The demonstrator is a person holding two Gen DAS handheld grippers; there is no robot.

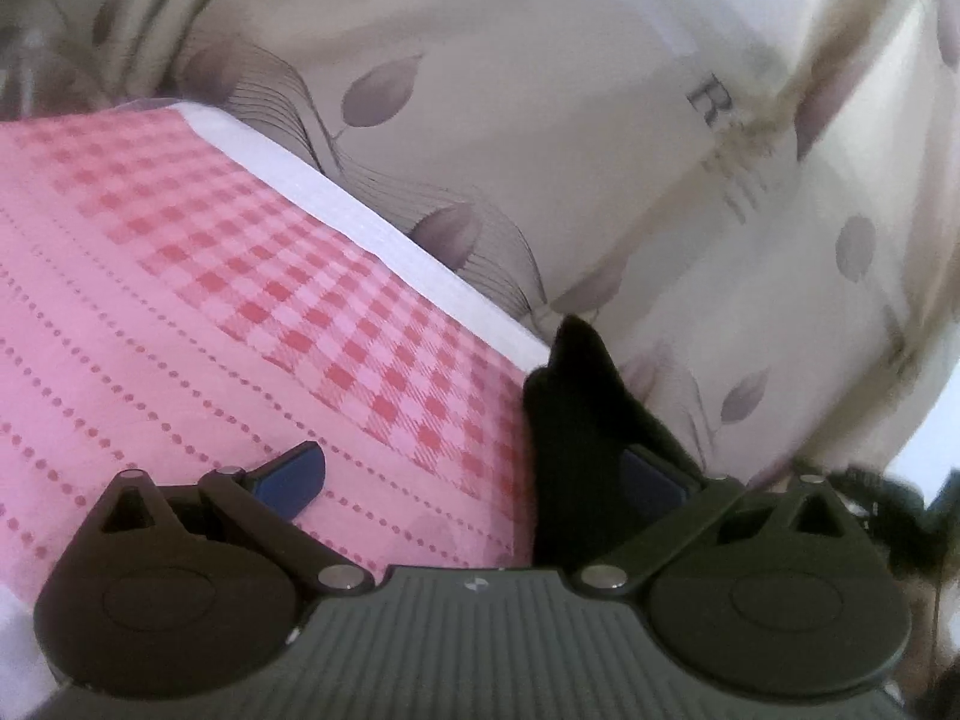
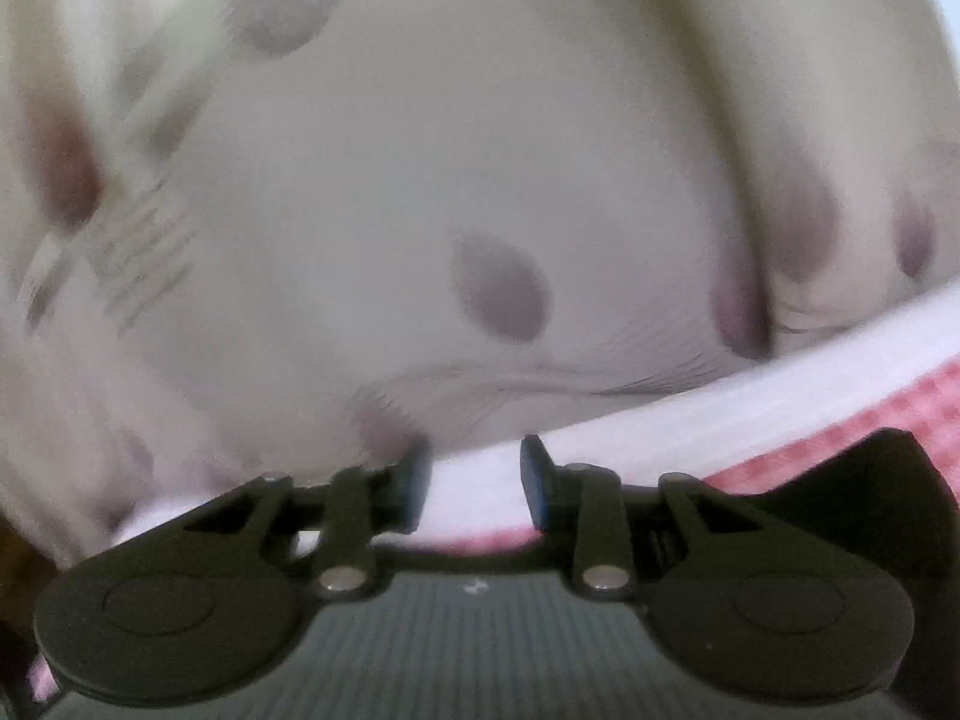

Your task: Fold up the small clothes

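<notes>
A small pink garment [image 1: 198,324] with red checks, dotted stripes and a white band [image 1: 372,228] along its edge lies flat on a cream bedsheet with grey leaves [image 1: 540,120]. My left gripper [image 1: 474,474] is open wide just above the garment's near corner; a black part [image 1: 576,420] of the other gripper stands at that corner. In the right wrist view my right gripper [image 2: 475,483] is partly open with the white band [image 2: 720,384] between its pads; the checked pink cloth [image 2: 840,438] shows at the right. This view is blurred.
The leaf-print sheet [image 2: 420,180] is rumpled into folds around the garment. A dark tangled object [image 1: 888,516] sits at the lower right edge of the left wrist view.
</notes>
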